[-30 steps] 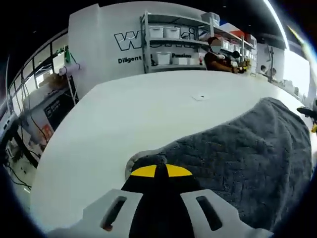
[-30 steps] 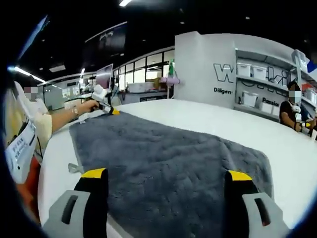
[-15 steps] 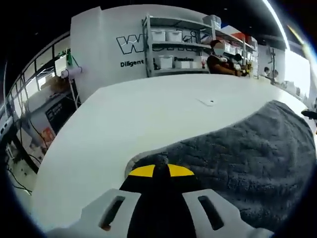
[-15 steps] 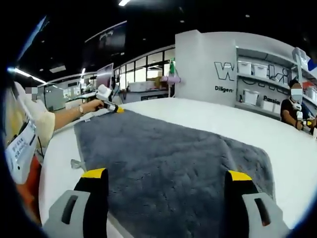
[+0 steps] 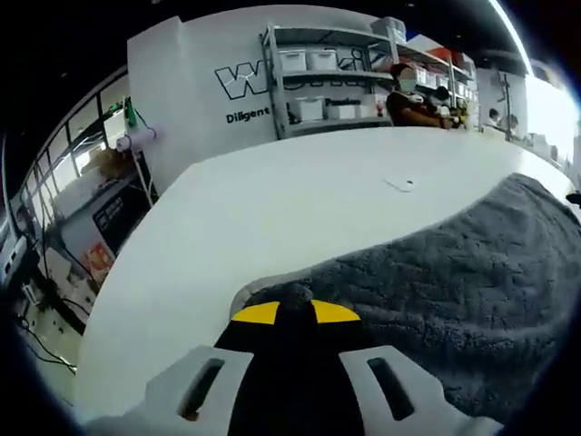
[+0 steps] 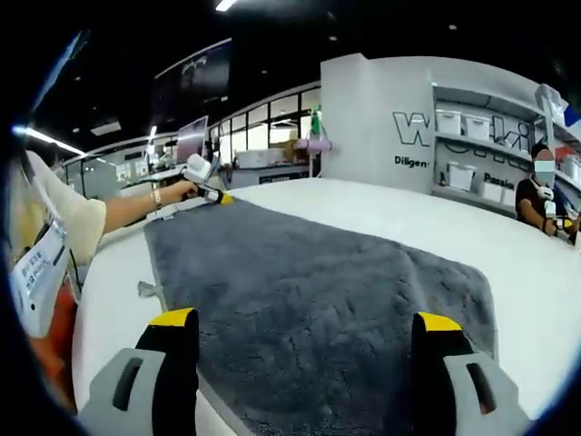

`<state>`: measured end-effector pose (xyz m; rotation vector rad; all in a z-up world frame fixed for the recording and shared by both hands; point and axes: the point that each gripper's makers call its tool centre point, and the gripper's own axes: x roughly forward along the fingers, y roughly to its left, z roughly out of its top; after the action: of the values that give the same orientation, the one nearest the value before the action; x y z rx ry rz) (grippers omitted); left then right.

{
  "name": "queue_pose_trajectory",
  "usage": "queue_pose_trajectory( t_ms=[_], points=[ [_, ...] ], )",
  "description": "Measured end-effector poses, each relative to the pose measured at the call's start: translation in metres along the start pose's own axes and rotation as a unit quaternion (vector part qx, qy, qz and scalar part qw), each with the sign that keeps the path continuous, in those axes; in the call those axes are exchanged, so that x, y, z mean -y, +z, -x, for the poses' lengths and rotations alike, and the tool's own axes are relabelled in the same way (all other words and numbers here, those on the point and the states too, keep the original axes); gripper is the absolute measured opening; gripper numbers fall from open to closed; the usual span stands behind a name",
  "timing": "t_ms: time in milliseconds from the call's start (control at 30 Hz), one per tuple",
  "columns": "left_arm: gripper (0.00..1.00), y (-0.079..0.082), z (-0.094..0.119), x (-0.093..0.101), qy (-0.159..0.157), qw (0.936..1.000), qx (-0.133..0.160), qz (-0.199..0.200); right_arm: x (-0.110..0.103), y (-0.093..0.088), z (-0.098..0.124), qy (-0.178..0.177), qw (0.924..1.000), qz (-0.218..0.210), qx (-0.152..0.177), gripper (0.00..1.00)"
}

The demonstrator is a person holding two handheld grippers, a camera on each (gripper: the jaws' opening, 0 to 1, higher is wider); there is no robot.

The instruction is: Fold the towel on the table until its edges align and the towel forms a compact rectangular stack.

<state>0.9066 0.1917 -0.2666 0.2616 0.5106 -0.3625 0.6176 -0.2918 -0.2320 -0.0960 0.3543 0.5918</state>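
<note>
A dark grey towel lies spread on the white table. My left gripper is shut, its yellow tips pressed together on the towel's near corner, with the towel stretching away to the right. In the right gripper view that left gripper shows at the towel's far corner, held by a person's hand. My right gripper stands open over the near edge of the towel, one yellow fingertip on each side, nothing pinched between them.
A small white tag lies on the bare table beyond the towel. A label tab sticks out of the towel's left edge. Shelves with white bins and a seated person are behind the table.
In the right gripper view the left gripper and the far towel corner have slid a little to the right. The right gripper has stayed open and in place.
</note>
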Motion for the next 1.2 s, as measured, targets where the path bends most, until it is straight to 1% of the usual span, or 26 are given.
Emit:
queue_pose_trajectory(
  t_ms=[33,100,167,233,300,333,367,400,467,533,633,767,867,933,1000,1100,1200],
  points=[
    [0.16,0.0,0.003,0.003,-0.005,1.0,0.0,0.002,0.0,0.0,0.0,0.001,1.0,0.0,0.001,0.99],
    [0.3,0.002,0.012,0.009,-0.016,0.9998,0.002,0.008,-0.001,0.0,0.0,0.003,1.0,-0.002,0.001,0.99],
    [0.41,0.008,0.023,0.016,-0.027,0.9996,0.011,0.003,-0.001,0.0,0.0,0.003,1.0,-0.004,0.001,0.99],
    [0.44,0.013,0.039,0.027,-0.048,0.9985,0.025,-0.007,0.0,0.0,-0.001,0.003,1.0,-0.005,0.001,0.99],
    [0.49,0.013,0.057,0.041,-0.075,0.9968,0.029,-0.008,-0.001,-0.001,-0.001,0.003,1.0,-0.004,0.0,0.99],
    [0.53,0.012,0.066,0.048,-0.09,0.9955,0.028,-0.01,-0.001,-0.001,-0.001,0.004,1.0,-0.005,0.0,0.99],
    [0.59,0.01,0.071,0.052,-0.1,0.9946,0.025,-0.01,-0.002,-0.001,-0.001,0.005,1.0,-0.005,-0.001,0.99],
    [0.64,0.006,0.083,0.06,-0.114,0.9933,0.02,-0.01,-0.003,-0.001,-0.002,0.007,1.0,-0.004,-0.002,0.99],
    [0.76,-0.002,0.099,0.069,-0.128,0.9916,0.014,-0.008,-0.004,-0.002,-0.003,0.008,1.0,-0.004,-0.002,0.99],
    [0.85,-0.011,0.114,0.079,-0.143,0.9897,0.011,-0.002,-0.005,-0.002,-0.003,0.009,0.9999,-0.004,-0.003,0.99],
    [0.92,-0.025,0.136,0.098,-0.172,0.9851,0.003,0.008,-0.006,-0.002,-0.004,0.01,0.9999,-0.004,-0.003,0.99],
    [0.99,-0.04,0.162,0.117,-0.192,0.9813,0.0,0.014,-0.003,-0.001,-0.002,0.006,1.0,-0.002,0.0,0.99],
    [0.99,-0.05,0.176,0.123,-0.192,0.9812,-0.004,0.018,-0.001,-0.001,0.001,0.002,1.0,0.005,0.0,0.99],
    [0.99,-0.057,0.186,0.125,-0.193,0.981,-0.001,0.016,0.0,-0.001,0.005,0.002,0.9999,0.01,0.001,0.99],
    [0.99,-0.064,0.194,0.128,-0.195,0.9807,-0.001,0.015,0.002,-0.002,0.01,0.005,0.9999,0.01,0.007,0.99],
    [0.99,-0.08,0.207,0.132,-0.199,0.9798,-0.015,0.011,0.003,-0.002,0.021,0.015,0.9996,0.013,0.018,0.99],
    [0.99,-0.096,0.22,0.141,-0.204,0.9786,-0.03,0.004,0.0,-0.01,0.033,0.029,0.9992,0.026,0.008,0.99]
  ],
)
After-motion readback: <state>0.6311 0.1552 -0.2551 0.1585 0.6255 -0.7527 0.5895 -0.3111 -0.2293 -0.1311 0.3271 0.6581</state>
